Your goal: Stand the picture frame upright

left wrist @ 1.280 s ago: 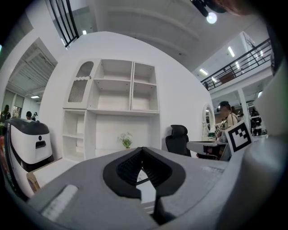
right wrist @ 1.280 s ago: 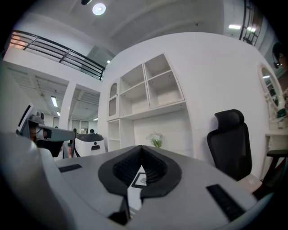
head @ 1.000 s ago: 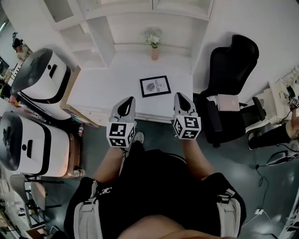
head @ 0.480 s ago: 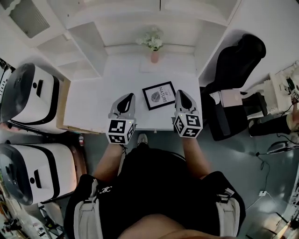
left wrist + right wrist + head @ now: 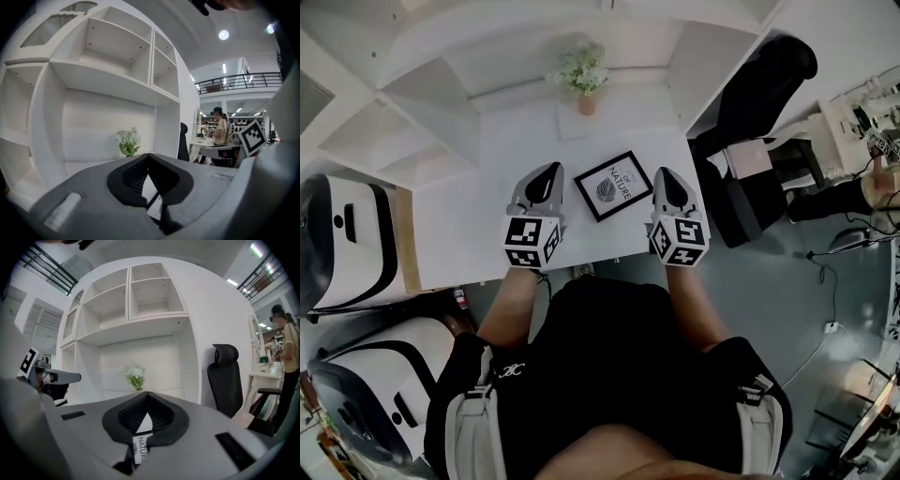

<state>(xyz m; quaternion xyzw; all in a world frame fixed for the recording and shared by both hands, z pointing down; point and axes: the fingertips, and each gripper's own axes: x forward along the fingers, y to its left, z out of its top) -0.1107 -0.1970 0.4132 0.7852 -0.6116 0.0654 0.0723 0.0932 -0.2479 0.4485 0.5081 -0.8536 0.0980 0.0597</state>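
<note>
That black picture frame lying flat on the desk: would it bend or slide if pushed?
Probably stiff: the picture frame has straight black edges and lies flat on the desk. On that smooth white top it may slide when nudged. Thin as it looks, it could tip easily once upright.

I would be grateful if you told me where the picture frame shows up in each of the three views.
Head view: the picture frame lies flat just above centre, on the white table.
Left gripper view: the frame is a sliver at bottom centre, mostly hidden.
Right gripper view: the frame is at bottom centre, its NATURE print showing.
Shared landmark: the flower vase, beyond the frame in all three.
</note>
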